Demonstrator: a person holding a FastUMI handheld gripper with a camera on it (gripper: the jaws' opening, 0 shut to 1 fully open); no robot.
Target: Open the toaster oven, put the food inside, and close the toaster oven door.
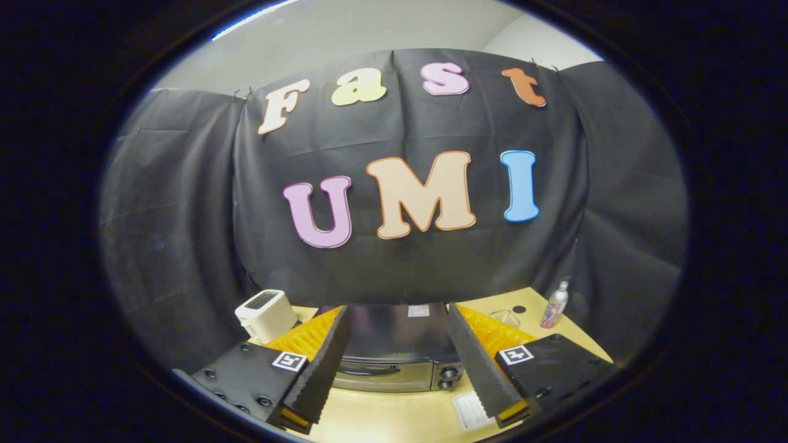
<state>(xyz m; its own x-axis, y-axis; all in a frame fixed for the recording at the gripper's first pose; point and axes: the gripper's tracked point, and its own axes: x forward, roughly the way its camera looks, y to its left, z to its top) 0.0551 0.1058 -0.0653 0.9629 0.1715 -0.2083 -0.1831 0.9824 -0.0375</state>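
The toaster oven [397,344] stands on the wooden table [394,415], seen from above between and just beyond my fingers. Its dark top faces me, and its silver front shows a door handle [366,370] and two knobs [448,376] at the right. The door looks closed. My gripper [403,418] hovers above the table in front of the oven, open wide, with nothing between its fingers. I cannot make out any food.
A white pop-up toaster [266,315] sits to the left of the oven. A slim bottle [554,305], a small clear glass dish [505,317] and a dark round spot [519,309] are at the back right. A white card [471,409] lies on the table near the right finger.
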